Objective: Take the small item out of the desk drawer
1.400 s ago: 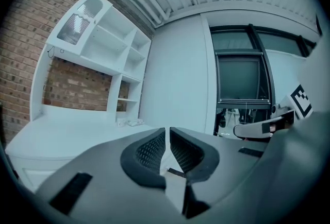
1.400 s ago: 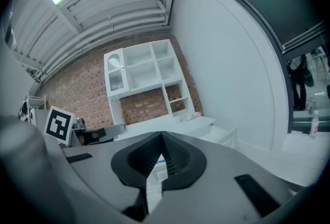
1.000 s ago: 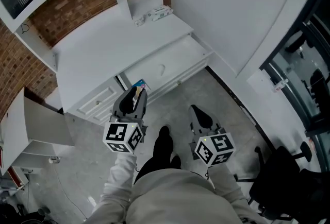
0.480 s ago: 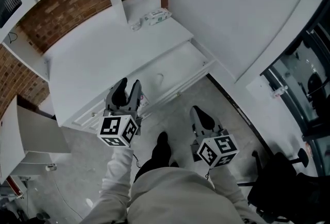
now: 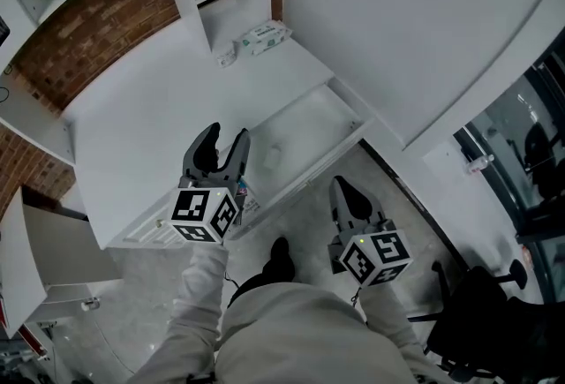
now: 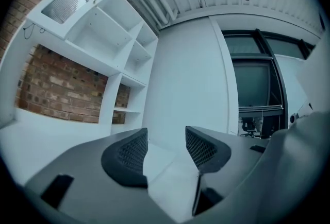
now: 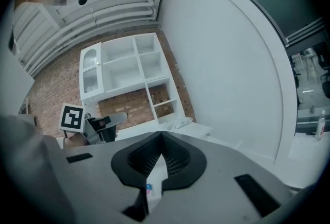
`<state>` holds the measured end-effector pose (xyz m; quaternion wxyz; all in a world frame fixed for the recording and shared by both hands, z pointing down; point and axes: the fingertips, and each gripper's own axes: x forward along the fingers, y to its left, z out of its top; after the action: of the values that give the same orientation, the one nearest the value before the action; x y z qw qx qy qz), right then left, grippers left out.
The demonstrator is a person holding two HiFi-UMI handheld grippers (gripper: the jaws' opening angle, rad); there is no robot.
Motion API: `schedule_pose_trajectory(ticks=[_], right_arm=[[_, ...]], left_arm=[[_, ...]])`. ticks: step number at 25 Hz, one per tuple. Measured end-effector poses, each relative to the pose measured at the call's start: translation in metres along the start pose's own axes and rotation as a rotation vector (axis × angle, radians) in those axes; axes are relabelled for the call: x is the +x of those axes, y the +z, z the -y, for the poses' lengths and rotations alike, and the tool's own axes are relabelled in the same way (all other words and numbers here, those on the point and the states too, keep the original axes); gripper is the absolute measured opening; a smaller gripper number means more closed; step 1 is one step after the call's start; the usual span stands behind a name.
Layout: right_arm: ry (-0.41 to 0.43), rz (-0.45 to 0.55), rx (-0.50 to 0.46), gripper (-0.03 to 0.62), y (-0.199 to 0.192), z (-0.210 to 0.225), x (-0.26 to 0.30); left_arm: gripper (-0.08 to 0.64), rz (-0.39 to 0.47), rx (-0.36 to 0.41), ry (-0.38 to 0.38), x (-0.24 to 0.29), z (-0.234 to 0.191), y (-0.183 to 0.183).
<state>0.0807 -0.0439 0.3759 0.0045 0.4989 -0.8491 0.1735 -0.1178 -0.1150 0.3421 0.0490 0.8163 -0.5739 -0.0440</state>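
Reaches both arms forward. Holds the left gripper (image 5: 225, 137) level above the desk (image 5: 132, 122), jaws spread and just now opening wider, nothing between them. Holds the right gripper (image 5: 342, 188) over the floor (image 5: 305, 213), jaws pressed together, empty.

Ahead of the left gripper: bare desk top up to the brick wall (image 5: 97, 29). Right of the right gripper: a curved white wall (image 5: 397, 20). Just ahead of it: the front edge of one open drawer (image 5: 309, 122).

One small item (image 5: 244, 194), colourful, just right of the left gripper's cube, seemingly at that drawer's near left end. One packet (image 5: 263, 36) far ahead on the desk. Two grippers.
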Motion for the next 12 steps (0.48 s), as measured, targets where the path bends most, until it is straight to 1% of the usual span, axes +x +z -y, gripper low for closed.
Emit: schedule_pose_trajectory(ticks=[8,12], right_arm=[[-0.051,0.027,0.0,0.028,0.016,0.007,0.038],[-0.076,0.031,0.03,0.028,0.019,0.011,0.047]], left_arm=[[0.239,0.001,-0.002,-0.059,0.047,-0.017,-0.002],[0.239,-0.008,-0.013,-0.088,0.063,-0.017,-0.007]])
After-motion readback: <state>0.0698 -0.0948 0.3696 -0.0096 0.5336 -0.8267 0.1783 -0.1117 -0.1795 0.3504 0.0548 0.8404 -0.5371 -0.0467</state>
